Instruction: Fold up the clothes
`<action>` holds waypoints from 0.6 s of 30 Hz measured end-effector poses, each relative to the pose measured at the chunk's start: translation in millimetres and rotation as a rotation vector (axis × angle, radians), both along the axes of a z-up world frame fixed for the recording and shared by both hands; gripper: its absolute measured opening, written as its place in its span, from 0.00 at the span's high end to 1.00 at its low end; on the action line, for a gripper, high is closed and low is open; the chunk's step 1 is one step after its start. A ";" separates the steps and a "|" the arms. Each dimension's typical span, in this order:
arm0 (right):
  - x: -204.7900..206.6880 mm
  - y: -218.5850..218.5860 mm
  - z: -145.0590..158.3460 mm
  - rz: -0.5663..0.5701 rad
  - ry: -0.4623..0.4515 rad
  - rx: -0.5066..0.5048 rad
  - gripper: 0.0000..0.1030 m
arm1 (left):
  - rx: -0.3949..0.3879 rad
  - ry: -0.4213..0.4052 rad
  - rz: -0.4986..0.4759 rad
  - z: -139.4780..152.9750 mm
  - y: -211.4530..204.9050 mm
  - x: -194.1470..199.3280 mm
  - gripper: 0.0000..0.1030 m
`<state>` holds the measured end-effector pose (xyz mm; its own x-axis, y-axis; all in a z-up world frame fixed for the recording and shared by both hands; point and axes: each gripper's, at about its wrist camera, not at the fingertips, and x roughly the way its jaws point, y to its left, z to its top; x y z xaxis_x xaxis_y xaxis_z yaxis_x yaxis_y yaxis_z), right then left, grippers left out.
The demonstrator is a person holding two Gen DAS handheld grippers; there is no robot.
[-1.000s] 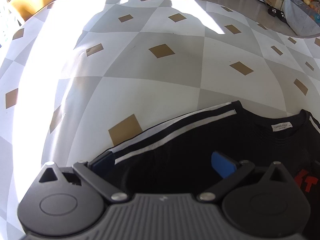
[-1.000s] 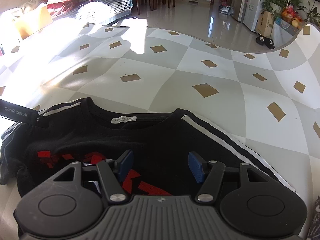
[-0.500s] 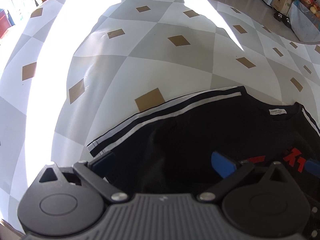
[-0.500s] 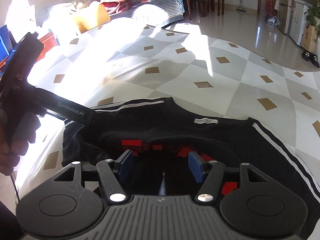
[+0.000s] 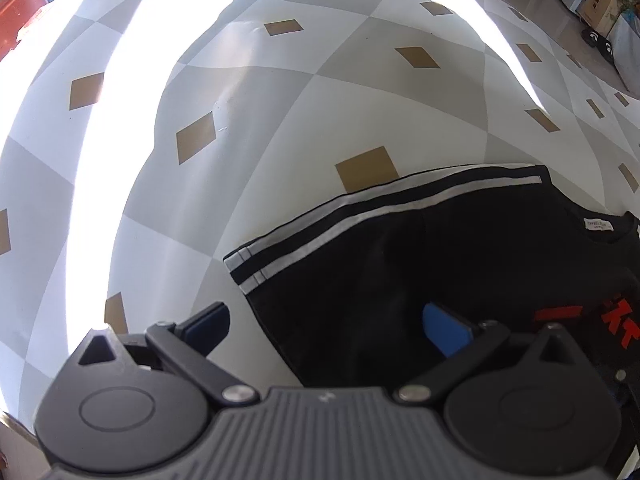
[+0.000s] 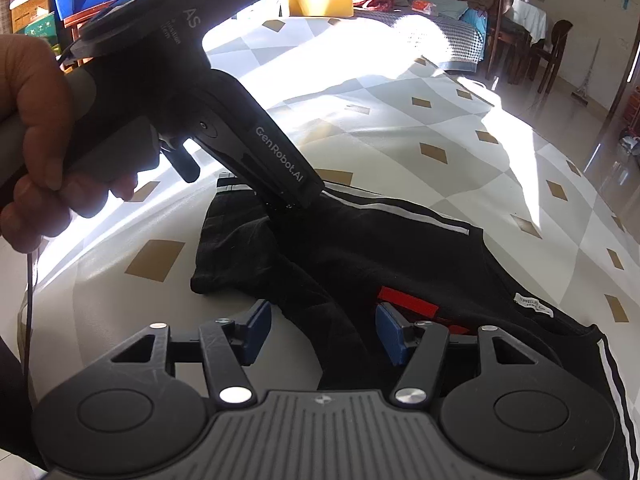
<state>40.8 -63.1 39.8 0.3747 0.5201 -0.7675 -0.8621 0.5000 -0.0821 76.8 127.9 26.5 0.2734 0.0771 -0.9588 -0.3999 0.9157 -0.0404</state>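
Tongs come first: the left tongs [image 5: 326,326] stand wide apart with nothing pinched, one pad over bare cloth covering, the other over the black T-shirt [image 5: 420,264], straddling its side edge just below the striped sleeve [image 5: 360,220]. The right tongs [image 6: 322,332] are likewise parted and grip nothing; a raised fold of the shirt's dark fabric runs between the pads without being pressed, as far as the right wrist view shows.

Around them, the shirt lies spread on the desk [image 5: 248,128], which carries a grey-and-white diamond-patterned cover. Its neck label [image 6: 534,305] sits off to the right in the right wrist view, and a red print [image 6: 406,300] shows beside the right pad. A person's hand [image 6: 44,136] holds the left tool's handle above the far sleeve.

For a clean fold, both tongs should probably take the same side of the shirt, catching both layers near the sleeve seam and lower hem. Lifting evenly and carrying the edge across toward the middle would keep the stripes straight and avoid bunching.
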 end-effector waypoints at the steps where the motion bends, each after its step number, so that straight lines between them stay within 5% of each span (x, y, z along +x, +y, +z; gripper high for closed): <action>1: -1.3 1.8 -1.7 0.015 0.001 -0.002 0.45 | -0.002 0.004 -0.002 -2.0 0.1 1.3 0.00; 6: -8.7 9.8 -14.5 0.067 -0.053 -0.048 0.56 | -0.005 0.026 -0.023 -11.6 -3.5 8.7 0.00; 11: -4.9 12.5 -22.3 0.045 -0.051 -0.054 0.89 | -0.016 0.030 -0.048 -16.4 -9.6 14.1 0.00; 18: 0.5 10.5 -11.6 0.055 0.019 0.058 0.95 | 0.035 0.015 -0.013 -15.2 -6.0 17.3 0.00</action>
